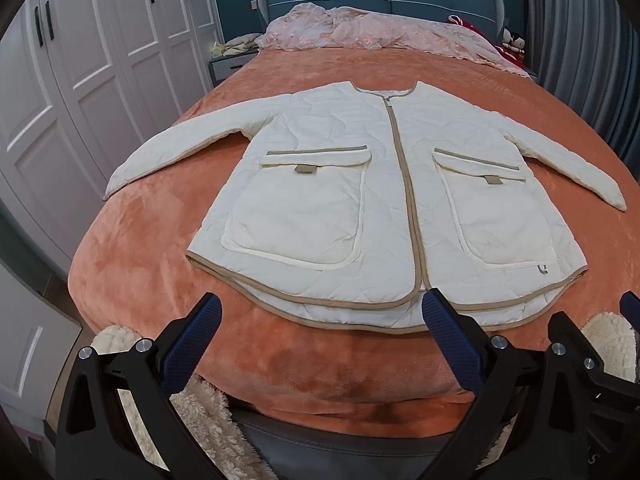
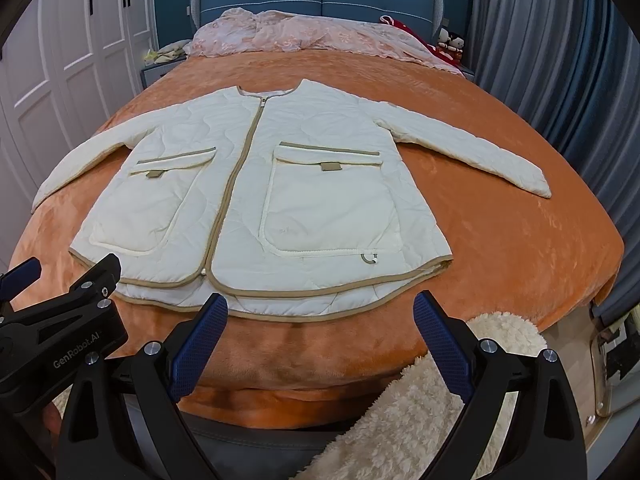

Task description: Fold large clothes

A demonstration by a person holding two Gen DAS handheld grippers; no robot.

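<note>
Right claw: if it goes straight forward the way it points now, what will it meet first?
Probably the tan-trimmed bottom hem of the cream quilted jacket, lying flat on the orange plush blanket. The open right claw holds nothing, and nothing lies before it, though depth is unclear.

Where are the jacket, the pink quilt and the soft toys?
jacket (image 1: 320,208): left wrist view, on its left front pocket.
pink quilt (image 2: 320,34): right wrist view, on its crumpled middle.
soft toys (image 2: 452,44): right wrist view, on the pair by the headboard.
</note>
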